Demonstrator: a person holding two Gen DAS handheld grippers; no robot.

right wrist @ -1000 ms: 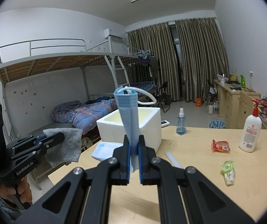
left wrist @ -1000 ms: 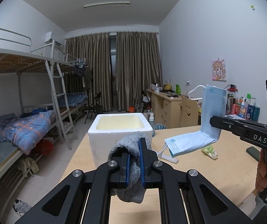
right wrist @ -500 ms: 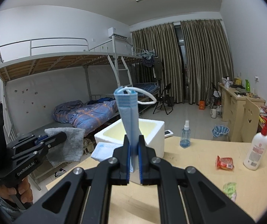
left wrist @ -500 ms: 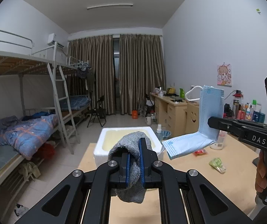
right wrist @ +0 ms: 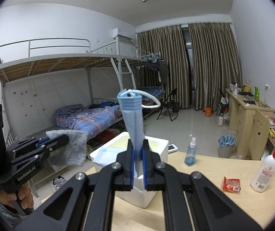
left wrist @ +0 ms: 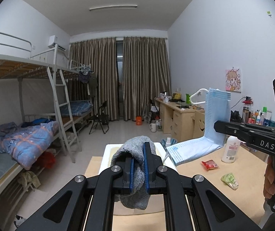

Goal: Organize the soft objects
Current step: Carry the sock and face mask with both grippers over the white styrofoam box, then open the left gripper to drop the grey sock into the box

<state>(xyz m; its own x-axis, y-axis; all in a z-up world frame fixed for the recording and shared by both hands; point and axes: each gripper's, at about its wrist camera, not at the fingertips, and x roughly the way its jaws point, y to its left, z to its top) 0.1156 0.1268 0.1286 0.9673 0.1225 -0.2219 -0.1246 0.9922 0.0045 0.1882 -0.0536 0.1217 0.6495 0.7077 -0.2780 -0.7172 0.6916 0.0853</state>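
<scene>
My left gripper (left wrist: 138, 165) is shut on a grey knitted cloth (left wrist: 135, 194) and holds it in the air above the near side of a white foam box (left wrist: 106, 152). From the right wrist view the left gripper (right wrist: 60, 139) is at the left with the grey cloth (right wrist: 73, 150) hanging from it. My right gripper (right wrist: 138, 163) is shut on a folded blue face mask (right wrist: 133, 123), held upright above the foam box (right wrist: 157, 146). From the left wrist view the right gripper (left wrist: 217, 125) holds the mask (left wrist: 212, 127) to the right of the box.
On the wooden table (right wrist: 204, 198) lie a red snack packet (right wrist: 231, 185), a white lotion bottle (right wrist: 264, 171) and a blue spray bottle (right wrist: 191, 153). A green packet (left wrist: 229, 180) lies on the table in the left wrist view. Bunk beds (left wrist: 22, 134) stand left, desks (left wrist: 178, 115) right.
Both grippers have risen and drawn back with their loads. The foam box and table now sit lower and smaller in both views. Both grips are unchanged.
</scene>
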